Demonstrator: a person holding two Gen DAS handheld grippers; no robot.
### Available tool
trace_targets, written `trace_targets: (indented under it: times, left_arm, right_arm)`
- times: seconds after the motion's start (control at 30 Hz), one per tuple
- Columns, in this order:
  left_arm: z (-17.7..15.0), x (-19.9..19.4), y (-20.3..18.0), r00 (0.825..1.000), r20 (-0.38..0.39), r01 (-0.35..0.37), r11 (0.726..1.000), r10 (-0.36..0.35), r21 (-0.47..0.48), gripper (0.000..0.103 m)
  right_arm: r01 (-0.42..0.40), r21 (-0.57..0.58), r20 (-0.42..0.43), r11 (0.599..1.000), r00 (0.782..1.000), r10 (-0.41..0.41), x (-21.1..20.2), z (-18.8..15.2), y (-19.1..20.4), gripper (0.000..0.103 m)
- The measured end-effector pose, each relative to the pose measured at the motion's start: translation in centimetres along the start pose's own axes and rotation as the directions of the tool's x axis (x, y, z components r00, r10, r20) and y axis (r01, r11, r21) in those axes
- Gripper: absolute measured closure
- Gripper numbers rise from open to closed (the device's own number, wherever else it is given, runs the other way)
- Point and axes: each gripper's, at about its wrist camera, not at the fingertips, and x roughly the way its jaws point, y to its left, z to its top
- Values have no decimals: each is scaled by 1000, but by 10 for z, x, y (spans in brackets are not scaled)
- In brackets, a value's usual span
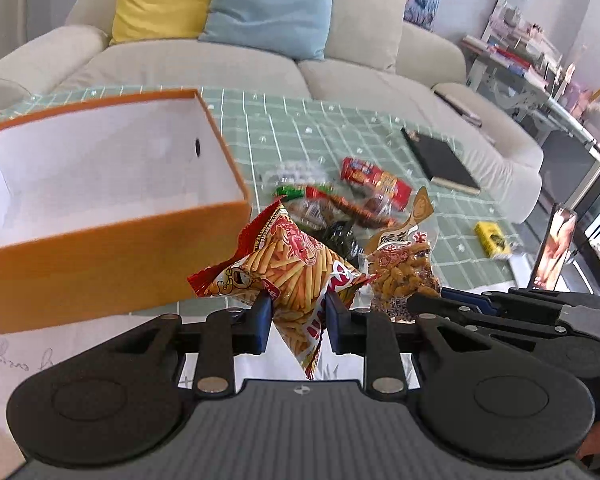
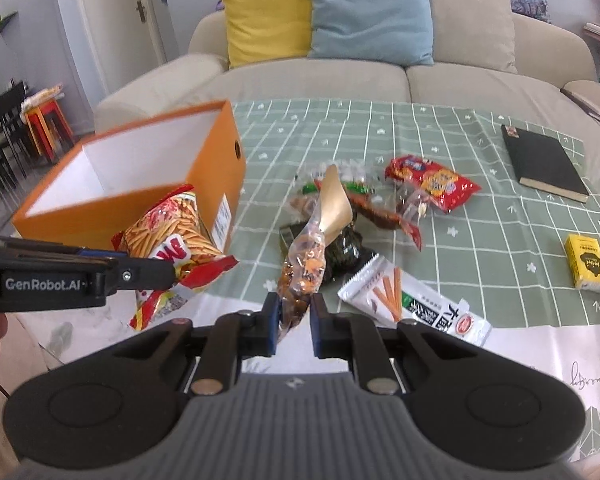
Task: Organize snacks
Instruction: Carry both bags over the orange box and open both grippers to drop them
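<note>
My left gripper [image 1: 298, 314] is shut on a red bag of shrimp sticks [image 1: 288, 268] and holds it above the table, just right of the open orange box [image 1: 100, 260]. The same bag [image 2: 172, 236] and left gripper [image 2: 172, 274] show in the right wrist view, in front of the box [image 2: 224, 152]. My right gripper [image 2: 294, 320] is shut on a clear pack of brown snacks with a gold top [image 2: 304, 256], lifted above the pile. That pack [image 1: 400, 276] hangs beside the shrimp sticks in the left wrist view. The box looks empty inside.
A pile of snacks lies mid-table: a red cracker bag [image 2: 432, 182], red-wrapped sausages [image 2: 380, 208], a dark green pack [image 2: 344, 254], a white stick-biscuit pack [image 2: 412, 300]. A black notebook [image 2: 544, 164] and a yellow packet [image 2: 586, 260] lie right. A sofa [image 2: 320, 76] stands behind.
</note>
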Motion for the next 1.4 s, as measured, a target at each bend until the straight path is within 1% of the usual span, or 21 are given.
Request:
trace_targets:
  times: [0.17,0.37,0.57,0.73,0.8,0.93,1.03,1.17,1.3,1.4]
  left_arm:
    - [8,-18,-1,999,51,-2,1000,2,-9,73]
    - [23,-37,7,993,117,-16,999,21,-39,73]
    - [40,-50,23,983,166,-64,995,76,-73,73]
    - [51,-56,41,973,185,-124,988,140,-94,73]
    - [56,-58,50,969,187,-146,984,164,-105,73]
    - [63,-57,65,964,177,-180,977,199,-118,73]
    - [66,-51,75,963,157,-200,971,219,-128,73]
    - [69,-41,88,961,128,-227,963,245,-142,73]
    - [72,-28,104,963,87,-239,957,256,-163,73]
    - [73,-17,114,959,49,-269,948,281,-167,73]
  right_arm:
    - [-11,8,41,1000,999,11,-14,11,4,91]
    - [-41,-28,107,999,993,44,-30,29,19,91]
    - [-101,-84,160,991,980,114,-38,54,43,91]
    - [-160,-123,190,979,965,181,-32,80,66,91]
    - [-171,-149,197,974,960,199,-27,89,76,91]
    - [-206,-170,175,964,956,236,-9,102,94,91]
    - [-221,-172,150,960,957,247,9,109,103,91]
    - [-222,-181,116,958,962,245,34,117,112,91]
    - [-224,-200,82,954,966,244,56,123,126,91]
    - [-229,-202,50,952,969,244,75,127,130,92]
